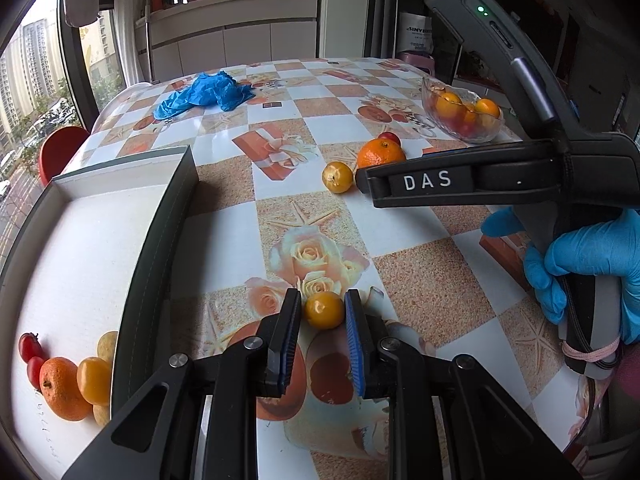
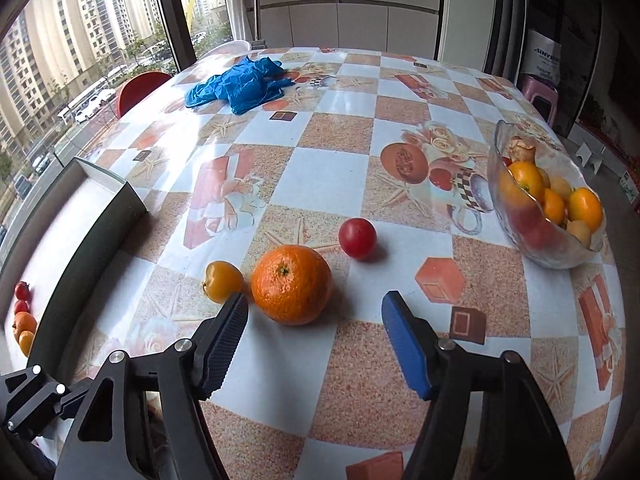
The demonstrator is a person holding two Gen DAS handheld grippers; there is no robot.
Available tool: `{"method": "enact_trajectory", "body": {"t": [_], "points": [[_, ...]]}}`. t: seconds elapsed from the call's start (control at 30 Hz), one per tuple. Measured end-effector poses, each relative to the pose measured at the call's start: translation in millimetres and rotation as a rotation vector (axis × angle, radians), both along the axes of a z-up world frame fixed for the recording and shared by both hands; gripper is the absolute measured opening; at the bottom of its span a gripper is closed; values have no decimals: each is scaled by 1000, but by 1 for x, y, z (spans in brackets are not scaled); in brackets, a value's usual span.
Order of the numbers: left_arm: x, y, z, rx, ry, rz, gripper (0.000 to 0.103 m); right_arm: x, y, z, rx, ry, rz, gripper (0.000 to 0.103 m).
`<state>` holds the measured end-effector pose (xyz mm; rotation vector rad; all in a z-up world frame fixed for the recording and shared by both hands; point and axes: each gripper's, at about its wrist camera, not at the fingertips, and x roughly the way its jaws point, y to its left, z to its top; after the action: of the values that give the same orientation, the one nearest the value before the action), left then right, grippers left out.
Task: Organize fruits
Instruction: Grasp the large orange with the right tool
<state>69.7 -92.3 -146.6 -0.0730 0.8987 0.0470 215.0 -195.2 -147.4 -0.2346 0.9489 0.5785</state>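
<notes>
The left gripper (image 1: 323,312) is clamped on a small yellow fruit (image 1: 324,309), low over the tablecloth (image 1: 420,276). The right gripper (image 2: 316,312) stands wide and empty, with the mandarin (image 2: 292,284) just ahead between its fingertips, stem scar facing up, round with no long axis. A red cherry tomato (image 2: 357,238) lies beyond, slightly right.

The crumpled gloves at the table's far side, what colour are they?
Blue; the crumpled gloves show best in the right wrist view.
</notes>
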Motion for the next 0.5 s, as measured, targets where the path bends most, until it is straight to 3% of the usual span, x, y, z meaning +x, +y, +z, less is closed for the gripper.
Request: {"method": "enact_trajectory", "body": {"t": [0.13, 0.17, 0.2, 0.5], "points": [[1, 1, 0, -4, 3, 2, 24, 2, 8, 0, 7, -9, 17, 60], [1, 1, 0, -4, 4, 3, 24, 2, 9, 0, 11, -11, 19, 48], [1, 1, -1, -4, 4, 3, 24, 1, 8, 1, 16, -8, 18, 43], [1, 6, -1, -41, 7, 7, 24, -36, -27, 3, 54, 20, -6, 43]]}}
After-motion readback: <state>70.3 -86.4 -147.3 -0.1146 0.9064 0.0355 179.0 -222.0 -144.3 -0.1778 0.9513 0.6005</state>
